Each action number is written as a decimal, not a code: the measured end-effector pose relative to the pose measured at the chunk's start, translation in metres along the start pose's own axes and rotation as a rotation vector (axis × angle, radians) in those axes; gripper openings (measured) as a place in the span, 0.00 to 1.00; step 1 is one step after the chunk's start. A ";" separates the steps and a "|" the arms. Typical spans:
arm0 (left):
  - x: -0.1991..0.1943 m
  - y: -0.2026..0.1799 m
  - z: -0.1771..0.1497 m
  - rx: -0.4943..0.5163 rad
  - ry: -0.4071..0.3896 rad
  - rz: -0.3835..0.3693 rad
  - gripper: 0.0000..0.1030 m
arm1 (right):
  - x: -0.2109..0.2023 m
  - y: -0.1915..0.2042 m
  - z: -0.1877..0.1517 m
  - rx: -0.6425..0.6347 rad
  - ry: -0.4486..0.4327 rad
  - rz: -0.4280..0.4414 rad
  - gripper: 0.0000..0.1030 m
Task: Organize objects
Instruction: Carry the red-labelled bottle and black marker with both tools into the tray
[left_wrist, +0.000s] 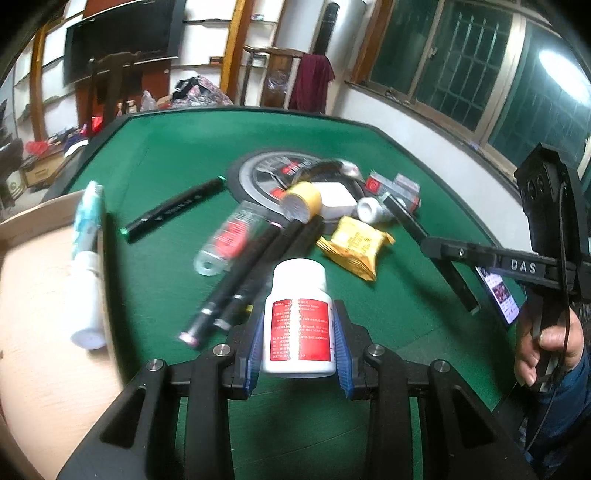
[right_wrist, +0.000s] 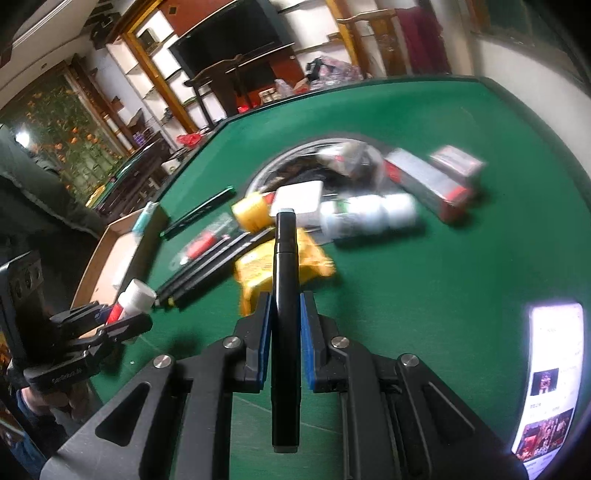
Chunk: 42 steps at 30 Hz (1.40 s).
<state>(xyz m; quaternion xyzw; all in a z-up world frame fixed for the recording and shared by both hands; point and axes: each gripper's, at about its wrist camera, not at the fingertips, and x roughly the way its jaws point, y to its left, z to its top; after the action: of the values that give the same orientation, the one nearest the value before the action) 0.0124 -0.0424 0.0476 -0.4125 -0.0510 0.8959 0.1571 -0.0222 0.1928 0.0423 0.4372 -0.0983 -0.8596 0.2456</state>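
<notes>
My left gripper (left_wrist: 299, 328) is shut on a white pill bottle with a red label (left_wrist: 298, 325), held above the green table (left_wrist: 406, 317); the bottle also shows in the right wrist view (right_wrist: 131, 301). My right gripper (right_wrist: 285, 306) is shut on a black marker pen (right_wrist: 284, 295), held above the table; it also shows in the left wrist view (left_wrist: 406, 218). A wooden tray (left_wrist: 40, 295) lies at the left with a white and blue spray bottle (left_wrist: 88, 258) in it.
A pile lies mid-table: black pens (left_wrist: 255, 258), a yellow tape roll (left_wrist: 301, 201), a yellow snack packet (left_wrist: 354, 245), a white bottle (right_wrist: 365, 214), red and grey boxes (right_wrist: 428, 181), a round black disc (left_wrist: 258, 173). A lit phone (right_wrist: 550, 376) lies at the right.
</notes>
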 end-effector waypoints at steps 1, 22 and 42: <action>-0.004 0.005 0.000 -0.010 -0.009 0.003 0.29 | 0.002 0.008 0.002 -0.012 0.005 0.012 0.12; -0.053 0.152 -0.026 -0.362 -0.110 0.193 0.29 | 0.116 0.227 0.048 -0.287 0.174 0.261 0.12; -0.028 0.175 -0.033 -0.501 -0.058 0.190 0.29 | 0.263 0.285 0.076 -0.268 0.315 0.133 0.12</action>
<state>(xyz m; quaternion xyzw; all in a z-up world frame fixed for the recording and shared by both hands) 0.0126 -0.2184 0.0076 -0.4154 -0.2364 0.8776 -0.0363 -0.1180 -0.1892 0.0122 0.5222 0.0278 -0.7679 0.3700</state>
